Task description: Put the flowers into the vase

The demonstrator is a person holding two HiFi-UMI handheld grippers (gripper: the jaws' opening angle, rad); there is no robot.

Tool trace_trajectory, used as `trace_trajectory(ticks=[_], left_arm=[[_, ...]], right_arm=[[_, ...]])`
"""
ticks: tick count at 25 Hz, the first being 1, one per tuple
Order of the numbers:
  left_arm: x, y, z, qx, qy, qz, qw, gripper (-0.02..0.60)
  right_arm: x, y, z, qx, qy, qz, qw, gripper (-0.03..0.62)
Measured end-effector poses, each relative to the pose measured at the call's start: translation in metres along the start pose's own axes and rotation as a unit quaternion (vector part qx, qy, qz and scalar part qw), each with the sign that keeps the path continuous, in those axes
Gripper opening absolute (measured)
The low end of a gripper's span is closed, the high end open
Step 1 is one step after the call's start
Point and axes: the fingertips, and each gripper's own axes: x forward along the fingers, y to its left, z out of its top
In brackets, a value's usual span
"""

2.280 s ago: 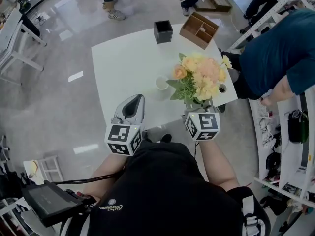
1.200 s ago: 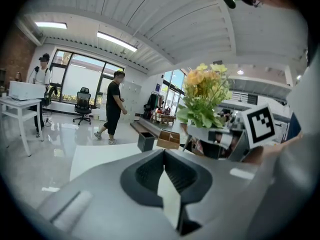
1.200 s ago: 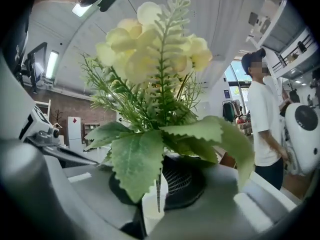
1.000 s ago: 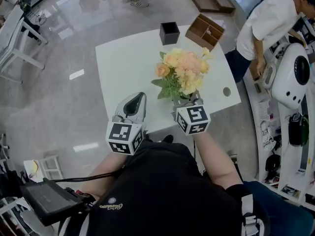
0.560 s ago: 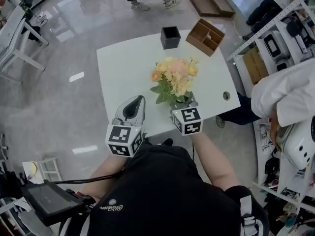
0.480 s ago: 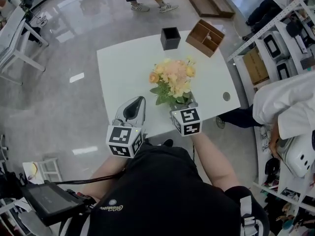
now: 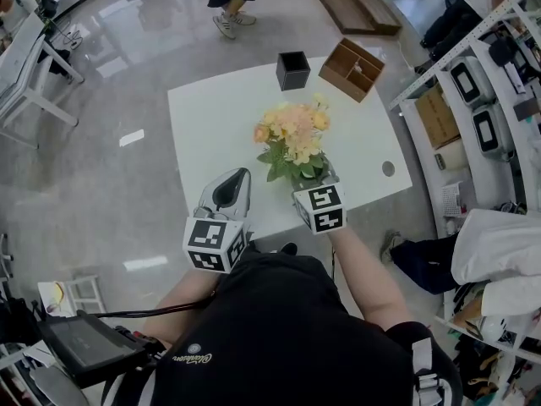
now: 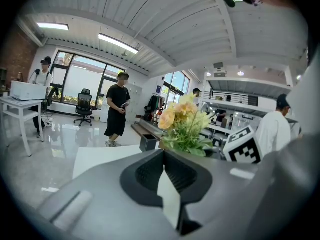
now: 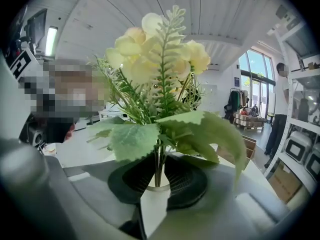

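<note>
- The flowers (image 9: 159,59) are sitting with their stems in the vase (image 9: 159,186), right between the right tongs (image 9: 159,171).
- Those tongs have just been opening and are loosening off the stems, so I judge this the release.
- Next comes backing away without snagging leaves.
- The left tongs (image 8: 164,164), closed and empty, are hovering alongside at the worktop (image 7: 211,125) edge.

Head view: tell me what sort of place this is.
Probably an open-plan lab or workshop office: a polished grey floor, metal shelving racks loaded with equipment on the right, and a lone white table. The left gripper view adds tall windows and an office chair.
</note>
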Motion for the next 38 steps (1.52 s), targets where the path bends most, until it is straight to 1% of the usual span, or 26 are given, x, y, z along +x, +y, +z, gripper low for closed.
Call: trace_trajectory(ticks=[8,16,22,31,38], left_arm=[[-0.002,0.002,0.000,-0.002,-0.004,0.001,1.0000,0.006],[0.000,0.000,-0.001,-0.006,0.000,-0.001,1.0000,0.006],[0.002,-0.004,0.000,-0.005,0.002,-0.006,1.0000,0.006],[0.002,-0.008,0.000,-0.003,0.003,-0.014,0.9999,0.006],[0.006,-0.011,0.002,0.000,0.004,-0.018,0.9998,0.006]], right_arm=[[0.000,0.000,-0.001,-0.020,0.020,0.006,1.000,0.072],[-0.003,-0.001,0.000,-0.026,0.038,0.016,0.999,0.083],[-0.009,-0.002,-0.001,-0.033,0.058,0.023,0.998,0.118],[-0.015,-0.001,-0.002,-0.040,0.083,0.027,0.995,0.141],[-0.023,-0.002,-0.004,-0.041,0.092,0.028,0.995,0.150]])
